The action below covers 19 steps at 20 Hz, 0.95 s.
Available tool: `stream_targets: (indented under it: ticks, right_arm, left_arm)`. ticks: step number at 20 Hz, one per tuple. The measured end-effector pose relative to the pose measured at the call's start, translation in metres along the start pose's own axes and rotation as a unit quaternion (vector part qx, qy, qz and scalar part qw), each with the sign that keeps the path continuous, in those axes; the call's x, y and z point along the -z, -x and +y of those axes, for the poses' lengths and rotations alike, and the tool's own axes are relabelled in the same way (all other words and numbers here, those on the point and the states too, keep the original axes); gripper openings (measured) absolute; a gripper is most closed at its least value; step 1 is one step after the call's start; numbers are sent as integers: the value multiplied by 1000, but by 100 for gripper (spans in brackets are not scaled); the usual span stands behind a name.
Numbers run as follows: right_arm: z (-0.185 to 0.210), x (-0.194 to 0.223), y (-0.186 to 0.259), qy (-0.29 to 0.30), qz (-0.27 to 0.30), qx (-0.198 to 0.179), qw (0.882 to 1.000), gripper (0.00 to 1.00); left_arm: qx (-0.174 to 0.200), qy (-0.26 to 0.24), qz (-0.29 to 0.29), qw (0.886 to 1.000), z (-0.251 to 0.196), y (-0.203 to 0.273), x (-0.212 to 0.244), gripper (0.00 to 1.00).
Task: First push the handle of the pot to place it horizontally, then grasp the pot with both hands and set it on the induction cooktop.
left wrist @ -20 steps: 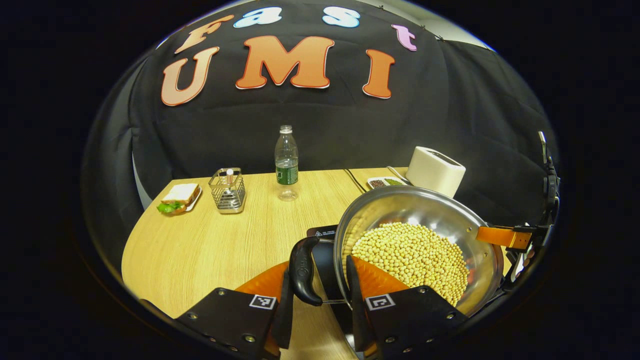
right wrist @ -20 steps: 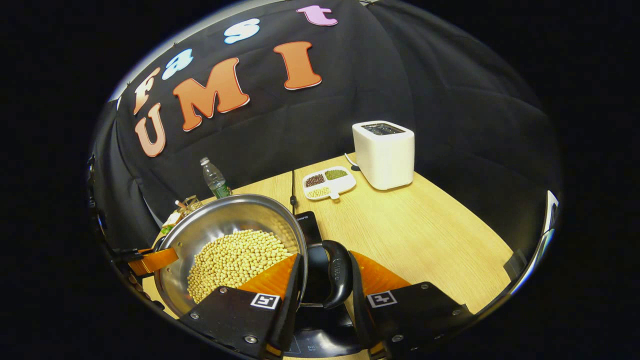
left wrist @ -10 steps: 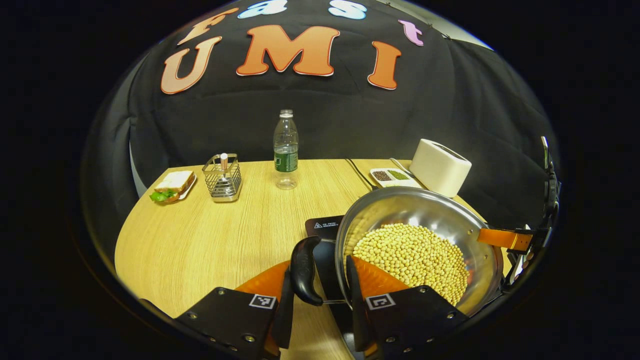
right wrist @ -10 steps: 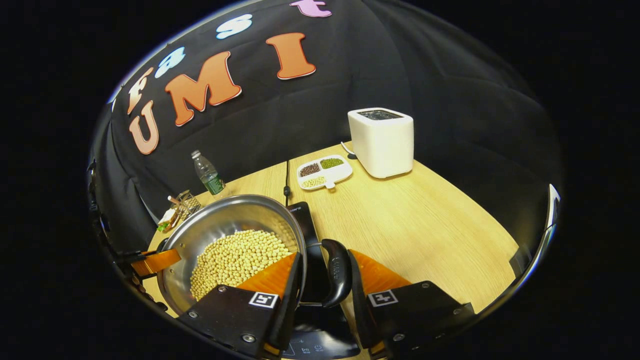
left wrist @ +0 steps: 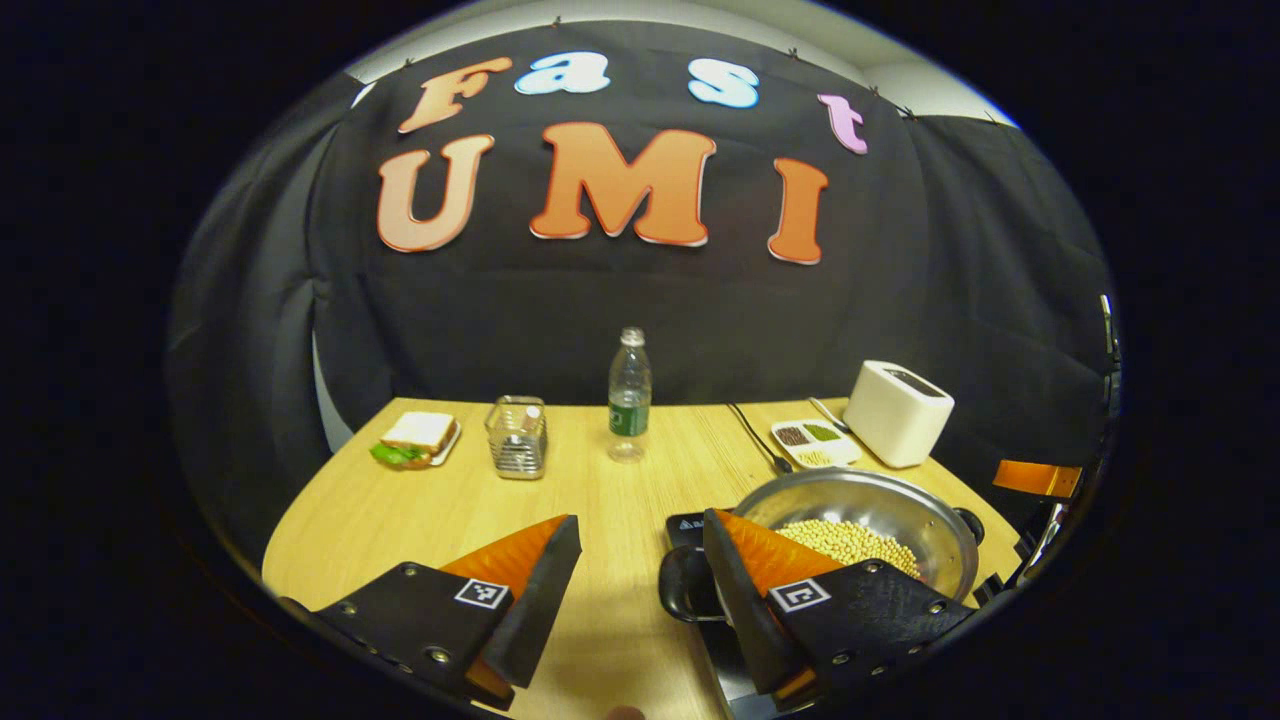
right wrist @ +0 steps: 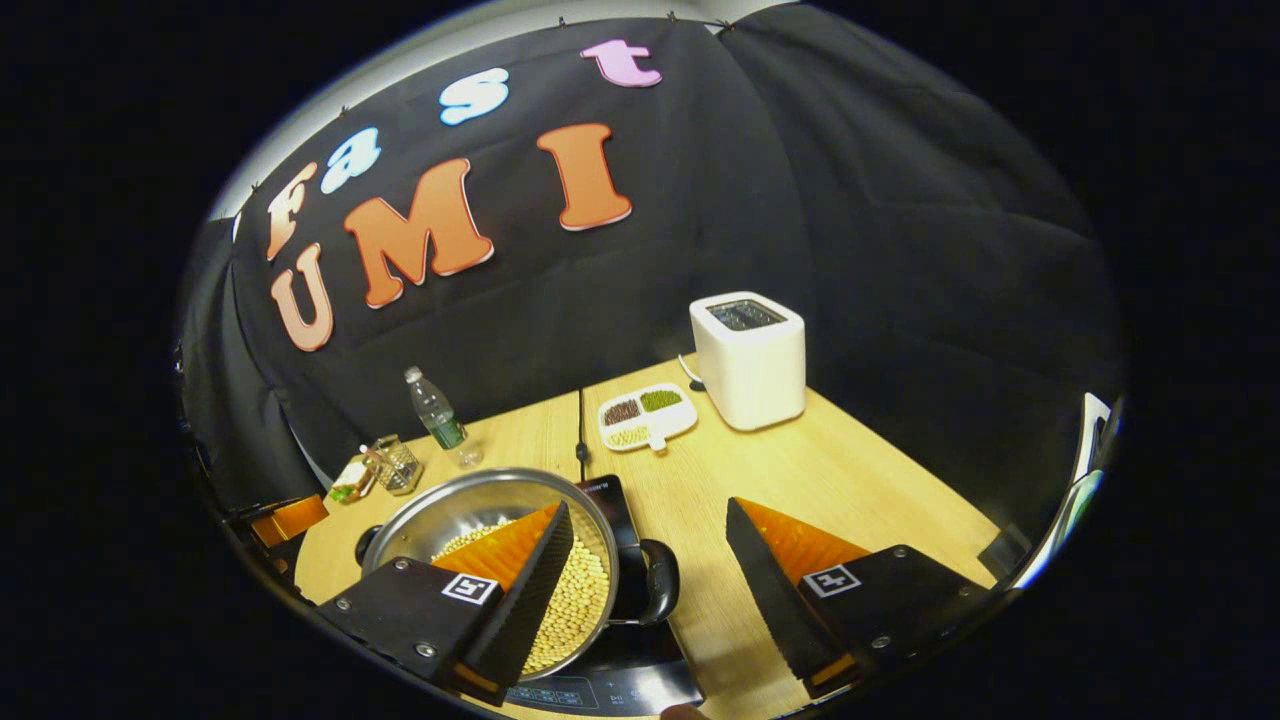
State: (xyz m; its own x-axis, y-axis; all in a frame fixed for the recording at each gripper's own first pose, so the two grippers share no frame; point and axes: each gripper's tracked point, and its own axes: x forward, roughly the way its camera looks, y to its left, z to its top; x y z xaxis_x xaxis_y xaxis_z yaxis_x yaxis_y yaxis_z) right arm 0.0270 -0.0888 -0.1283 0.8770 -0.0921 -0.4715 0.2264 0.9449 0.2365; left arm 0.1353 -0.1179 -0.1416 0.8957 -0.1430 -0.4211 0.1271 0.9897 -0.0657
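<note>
Both grippers, left gripper (left wrist: pixel 630 590) and right gripper (right wrist: pixel 650 580), had fingers released, each straddling a handle of the pot (left wrist: pixel 880 505) resting on the induction cooktop (right wrist: pixel 610 688).

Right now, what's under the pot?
The pot, full of beans, sits on the black induction cooktop. Its control edge and far corner show past the rim; the cooking surface beneath is covered. Both sets of jaws stand open, off the handles.
</note>
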Motion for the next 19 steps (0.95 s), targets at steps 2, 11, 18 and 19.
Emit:
stream_targets:
  ticks: [2, 11, 18, 19]
  right_arm:
    - [5, -27, 21, 3, -36, -6, 999, 95]
    - [38, -121, 131, 102, -196, -21, 975, 95]
    - [76, -147, 197, 124, -275, -48, 952, 95]
    - [76, -147, 199, 124, -279, -46, 951, 95]
  left_arm:
    - [-25, 3, -39, 999, 26, 26, -31, 79]
    - [-107, -16, -188, 976, 112, 174, -132, 78]
    - [-103, -47, -268, 957, 112, 252, -163, 78]
    - [-100, -47, -271, 956, 109, 255, -164, 78]
